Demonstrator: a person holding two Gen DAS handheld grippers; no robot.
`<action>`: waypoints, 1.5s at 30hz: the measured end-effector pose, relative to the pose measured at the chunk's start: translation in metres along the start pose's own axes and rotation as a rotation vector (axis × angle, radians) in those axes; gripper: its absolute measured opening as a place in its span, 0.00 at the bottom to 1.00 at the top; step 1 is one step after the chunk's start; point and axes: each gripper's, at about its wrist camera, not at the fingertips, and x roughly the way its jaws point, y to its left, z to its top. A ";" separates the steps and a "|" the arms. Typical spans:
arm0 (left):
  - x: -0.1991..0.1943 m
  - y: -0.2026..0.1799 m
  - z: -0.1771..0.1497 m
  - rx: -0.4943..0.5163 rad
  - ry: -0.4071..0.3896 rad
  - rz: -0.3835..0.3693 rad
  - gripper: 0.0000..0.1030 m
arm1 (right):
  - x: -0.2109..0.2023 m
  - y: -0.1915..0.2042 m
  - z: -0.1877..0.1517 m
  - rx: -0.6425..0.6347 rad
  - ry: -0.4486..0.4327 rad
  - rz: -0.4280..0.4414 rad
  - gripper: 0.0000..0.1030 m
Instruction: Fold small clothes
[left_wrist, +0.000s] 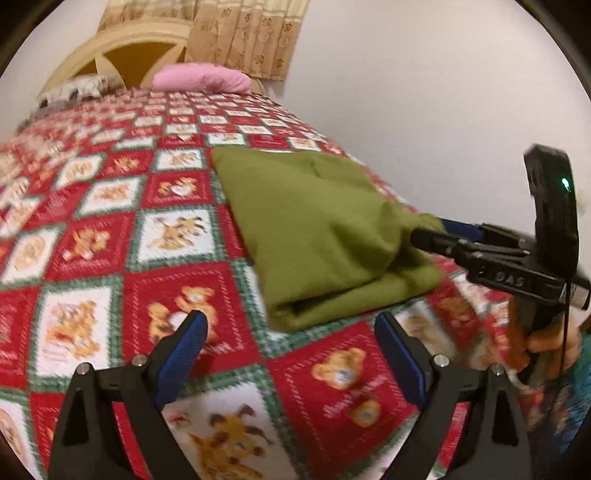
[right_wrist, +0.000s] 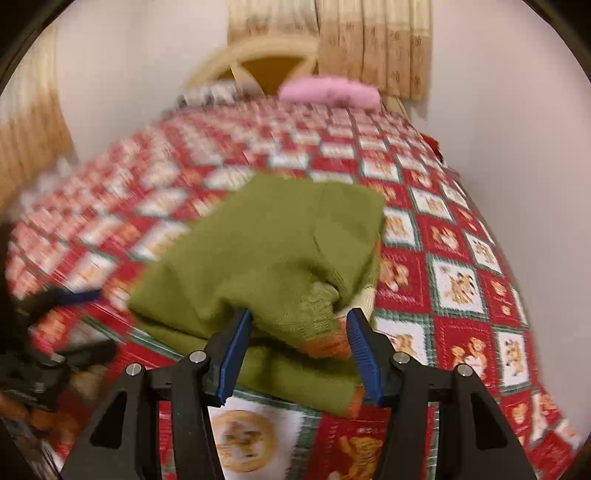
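On the red-and-white bear-print quilt (left_wrist: 110, 236), the right gripper (right_wrist: 299, 332) straddles the folded olive-green knit garment (left_wrist: 317, 236), jaws apart; the left gripper (left_wrist: 291, 332) hovers, spread wide and empty.

My left gripper (left_wrist: 290, 328): black plastic frame w/ triangular cut-outs, two fingers w/ blue ribbed pads (left_wrist: 184, 350), silver round screws at the finger joints. My right gripper (right_wrist: 299, 328) has the same build: black arms, blue pads (right_wrist: 364, 350), four silver screws.

In the left wrist view, at approx. 3 o'clock, I see the right gripper's body from the side: black, w/ raised letters "DAS", a small green LED on the upright black part, and a thin black cable running down. Under it, the hand (left_wrist: 543, 339) shows orange-toned skin; it is blurry.
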 end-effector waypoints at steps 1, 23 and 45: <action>0.004 0.000 0.001 0.010 0.004 0.016 0.91 | 0.009 -0.001 -0.002 0.007 0.032 -0.019 0.36; -0.017 0.043 0.032 -0.023 -0.049 -0.048 0.77 | -0.059 -0.061 -0.052 0.289 -0.122 0.062 0.11; 0.043 0.031 0.048 -0.096 0.021 -0.019 0.89 | 0.010 -0.051 -0.032 0.351 -0.057 0.220 0.03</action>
